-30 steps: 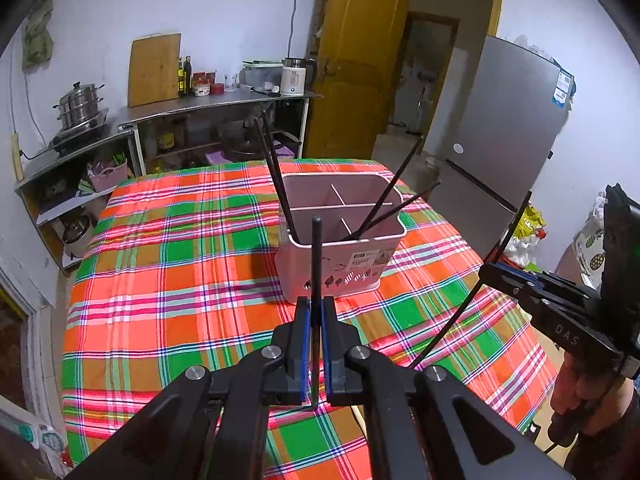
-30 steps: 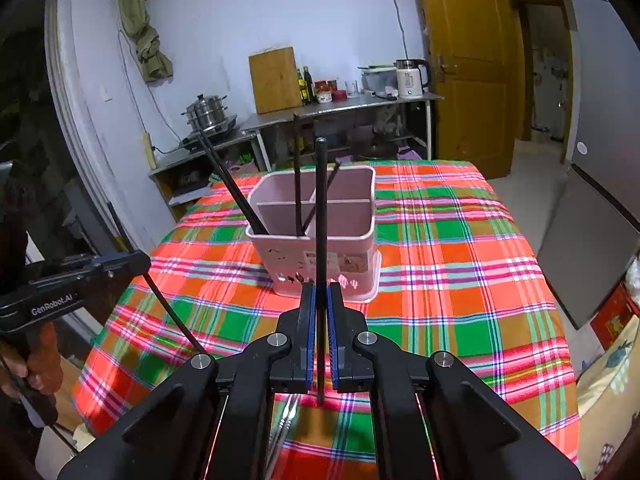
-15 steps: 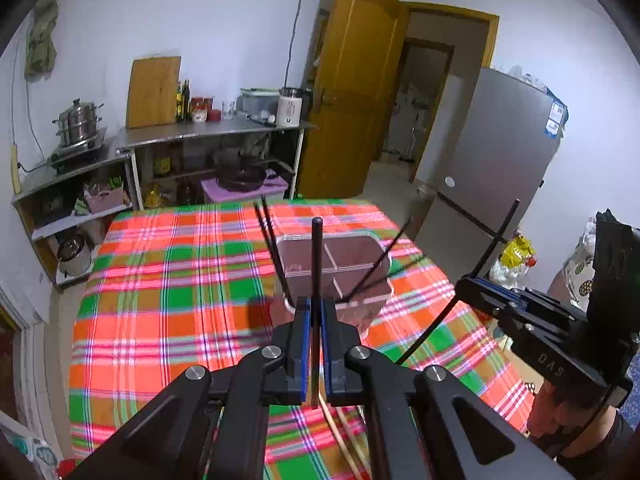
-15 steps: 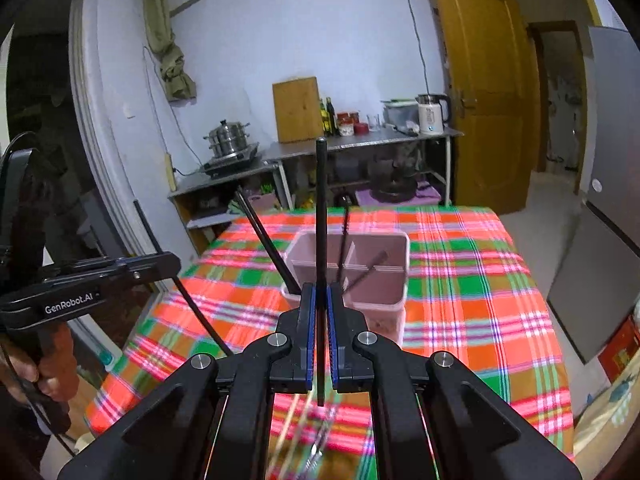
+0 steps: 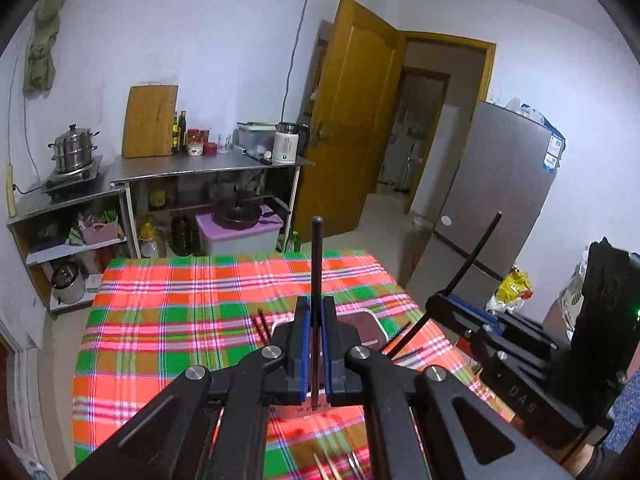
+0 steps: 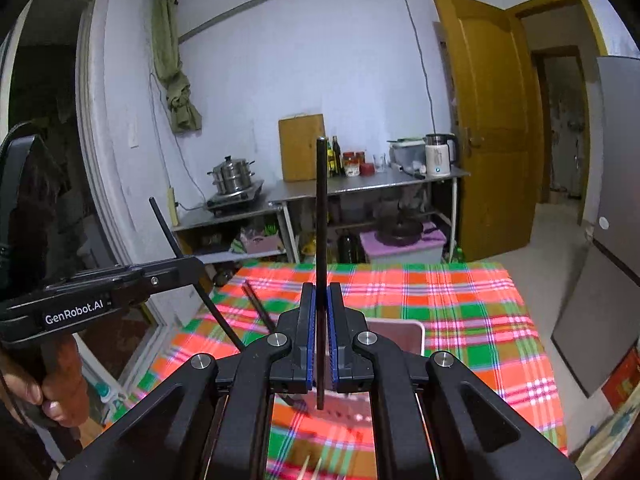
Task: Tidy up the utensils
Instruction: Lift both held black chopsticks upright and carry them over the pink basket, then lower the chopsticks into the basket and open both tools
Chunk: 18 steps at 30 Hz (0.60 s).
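Observation:
My left gripper is shut on a black chopstick that stands upright between its pads. My right gripper is shut on another black chopstick, also upright. The pink utensil holder sits on the plaid tablecloth, mostly hidden behind the gripper fingers; it also shows in the right wrist view. Black chopsticks lean out of it. The right gripper shows at the right of the left wrist view, the left gripper at the left of the right wrist view.
Pale wooden chopsticks lie on the cloth near the table's front edge. A metal shelf counter with a kettle and pots stands behind the table. A grey fridge stands to the right, next to an open yellow door.
Both grippers have risen and tilted up with their chopsticks. The holder has dropped low in both views and is now largely hidden behind the fingers.

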{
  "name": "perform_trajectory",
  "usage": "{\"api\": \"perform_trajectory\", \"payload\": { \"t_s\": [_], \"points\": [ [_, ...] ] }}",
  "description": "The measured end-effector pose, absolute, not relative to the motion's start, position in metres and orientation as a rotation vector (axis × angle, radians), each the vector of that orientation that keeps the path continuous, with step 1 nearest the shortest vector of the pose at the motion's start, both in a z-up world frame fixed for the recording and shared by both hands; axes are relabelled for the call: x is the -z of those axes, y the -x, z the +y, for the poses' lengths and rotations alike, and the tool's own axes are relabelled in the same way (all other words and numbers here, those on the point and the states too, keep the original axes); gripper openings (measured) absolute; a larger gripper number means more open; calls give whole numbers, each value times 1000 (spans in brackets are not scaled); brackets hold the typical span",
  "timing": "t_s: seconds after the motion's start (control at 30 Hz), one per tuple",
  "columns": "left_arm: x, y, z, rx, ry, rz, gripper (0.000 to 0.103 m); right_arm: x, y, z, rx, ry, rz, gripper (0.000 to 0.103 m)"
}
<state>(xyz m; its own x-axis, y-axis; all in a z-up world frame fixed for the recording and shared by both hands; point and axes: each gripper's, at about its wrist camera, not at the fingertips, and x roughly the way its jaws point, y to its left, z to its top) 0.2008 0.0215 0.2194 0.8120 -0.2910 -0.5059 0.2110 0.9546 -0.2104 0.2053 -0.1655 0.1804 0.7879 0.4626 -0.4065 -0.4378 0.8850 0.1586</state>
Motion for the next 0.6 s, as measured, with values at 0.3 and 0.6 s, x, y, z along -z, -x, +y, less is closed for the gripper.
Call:
{"api": "perform_trajectory", "payload": {
  "t_s": [0.3,0.6],
  "points": [
    [-206,-235,18,262,150,571,5,-167,-230,-162,-458,-56,465,5],
    [-172,-253,17,246,144,605,5,-148,-241,-148,-450,-22,494,5]
  ]
}}
